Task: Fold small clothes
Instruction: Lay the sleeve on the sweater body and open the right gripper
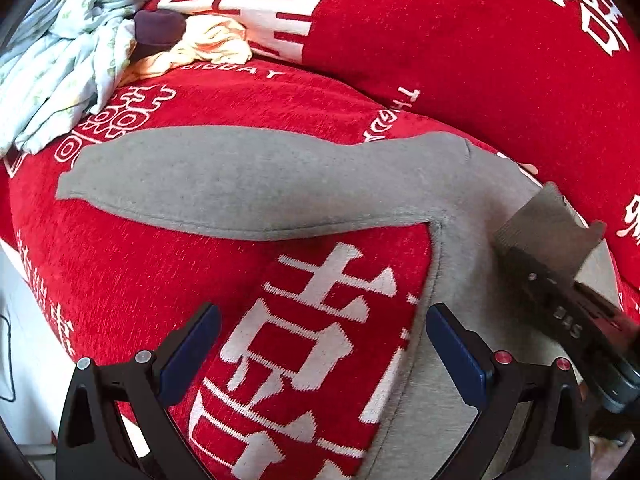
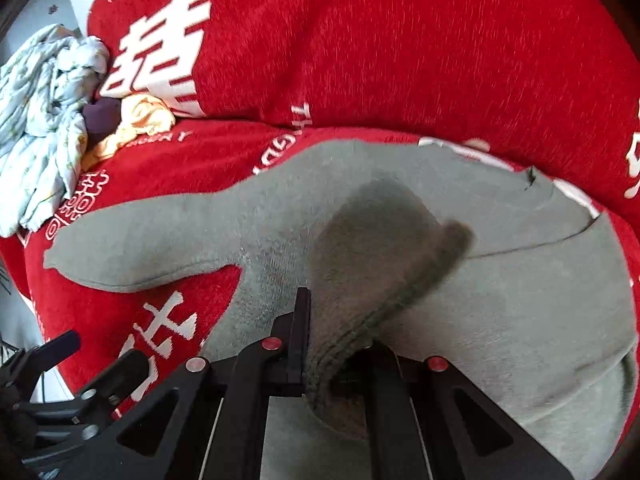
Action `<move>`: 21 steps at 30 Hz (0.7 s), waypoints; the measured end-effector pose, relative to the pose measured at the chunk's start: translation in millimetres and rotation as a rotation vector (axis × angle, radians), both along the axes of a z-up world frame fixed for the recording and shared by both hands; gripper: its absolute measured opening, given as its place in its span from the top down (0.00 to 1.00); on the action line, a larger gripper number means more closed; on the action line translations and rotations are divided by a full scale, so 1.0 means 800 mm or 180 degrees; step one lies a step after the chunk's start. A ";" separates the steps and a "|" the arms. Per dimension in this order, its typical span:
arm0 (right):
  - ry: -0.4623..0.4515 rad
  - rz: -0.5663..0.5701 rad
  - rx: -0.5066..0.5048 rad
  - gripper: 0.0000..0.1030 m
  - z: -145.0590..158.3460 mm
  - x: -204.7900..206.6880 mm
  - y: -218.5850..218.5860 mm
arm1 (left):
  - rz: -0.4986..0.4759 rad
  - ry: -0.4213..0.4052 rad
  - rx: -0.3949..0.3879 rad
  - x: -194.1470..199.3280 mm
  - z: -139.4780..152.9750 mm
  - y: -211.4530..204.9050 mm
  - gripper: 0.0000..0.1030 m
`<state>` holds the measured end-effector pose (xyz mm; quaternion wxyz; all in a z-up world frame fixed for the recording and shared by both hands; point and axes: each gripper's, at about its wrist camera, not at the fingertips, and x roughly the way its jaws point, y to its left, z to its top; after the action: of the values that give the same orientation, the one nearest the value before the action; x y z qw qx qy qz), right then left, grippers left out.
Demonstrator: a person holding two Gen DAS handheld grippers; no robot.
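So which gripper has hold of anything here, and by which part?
The right gripper is shut on the grey garment, pinching a lifted ribbed edge, probably the cuff or hem. The left gripper is open, holding nothing.

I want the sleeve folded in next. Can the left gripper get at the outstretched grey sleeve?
Probably yes: the left gripper is open over bare red cover, and the sleeve lies flat ahead with nothing between.
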<state>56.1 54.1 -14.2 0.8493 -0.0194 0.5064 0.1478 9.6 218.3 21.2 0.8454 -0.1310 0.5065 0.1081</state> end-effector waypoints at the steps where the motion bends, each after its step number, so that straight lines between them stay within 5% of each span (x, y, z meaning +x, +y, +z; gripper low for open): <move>1: 0.0043 -0.0009 0.0034 0.90 -0.003 0.002 0.000 | 0.0001 0.0009 -0.0002 0.000 -0.001 0.000 0.00; 5: 0.0122 0.0010 0.0127 0.80 0.001 0.005 -0.011 | -0.0002 0.0031 -0.0003 0.000 -0.002 -0.004 0.00; 9: -0.0145 -0.0003 0.0306 0.38 0.042 -0.005 -0.051 | 0.0018 -0.0038 0.0006 0.000 0.010 -0.014 0.00; 10: -0.0233 -0.0021 0.0364 0.34 0.054 -0.008 -0.064 | 0.0000 -0.0067 0.0021 0.000 0.015 -0.019 0.00; 17: -0.0408 -0.0345 0.0784 0.33 0.091 -0.009 -0.167 | -0.0449 -0.0353 0.0133 0.005 0.061 -0.100 0.00; 21: -0.0417 -0.0393 0.0705 0.33 0.089 -0.008 -0.193 | -0.0715 -0.0399 0.0180 0.009 0.072 -0.148 0.00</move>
<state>50.0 -100.4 56.9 0.8850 0.0961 0.4307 0.1487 16.9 100.1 78.9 0.8855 -0.0559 0.4609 0.0186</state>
